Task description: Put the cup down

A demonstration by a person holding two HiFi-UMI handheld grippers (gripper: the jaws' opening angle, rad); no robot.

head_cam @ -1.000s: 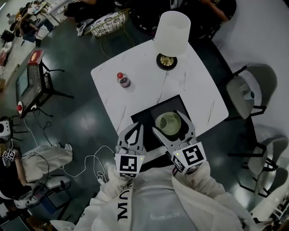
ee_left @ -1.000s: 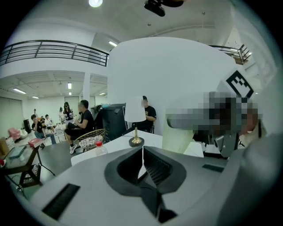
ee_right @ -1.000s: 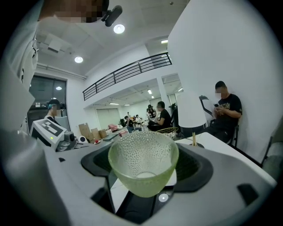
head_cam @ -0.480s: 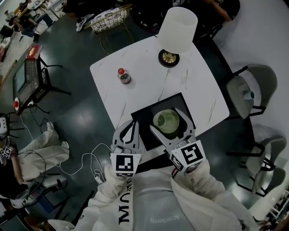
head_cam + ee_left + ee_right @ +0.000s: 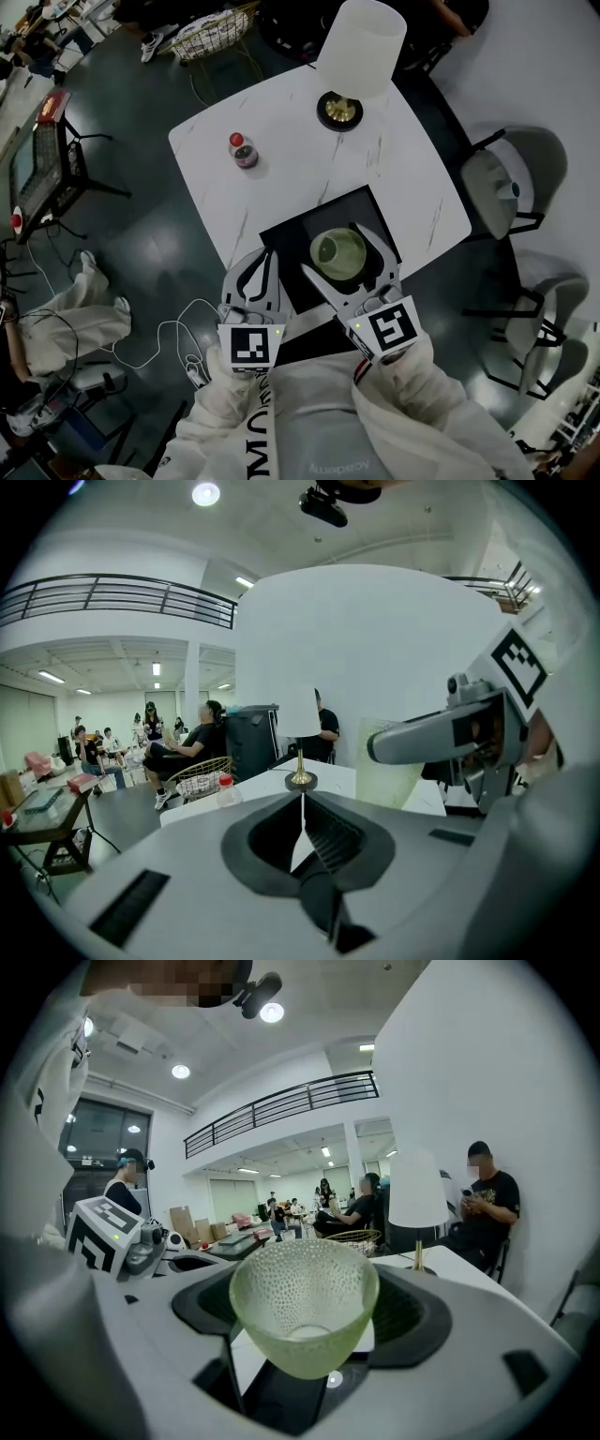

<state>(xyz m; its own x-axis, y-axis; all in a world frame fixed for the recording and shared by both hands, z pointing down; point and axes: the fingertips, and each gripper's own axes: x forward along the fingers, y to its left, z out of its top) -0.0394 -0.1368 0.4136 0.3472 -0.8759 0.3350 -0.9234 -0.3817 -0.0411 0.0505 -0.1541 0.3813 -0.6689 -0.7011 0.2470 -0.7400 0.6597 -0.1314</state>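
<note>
Little has changed over the last second. The cup (image 5: 338,249) stays in the right gripper (image 5: 343,266). The jaws stand wide, one on each side of the cup, and clamp its pebbled green wall. Their spread has not changed from the earlier head views.

The whole scene has drifted toward the upper left of the frame. We read that as the head camera moving, not the hands.

The cup hangs at lower centre of the head view, over the dark mat (image 5: 298,230) on the white surface (image 5: 281,141). In the right gripper view the mat shows beneath the cup's base. We cannot tell whether the base touches it yet.

The left gripper (image 5: 257,274) sits at the lower left beside the mat's near corner. Its jaws are together with nothing in them, and it takes no part in this.

The lamp (image 5: 361,37) and the small bottle (image 5: 242,150) stand well apart from the cup, toward the top of the frame.

Our reading is that the cup is in place over the mat but not released. What is left is to settle the base on the mat, then spread the jaws and back away without tipping the cup.
</note>
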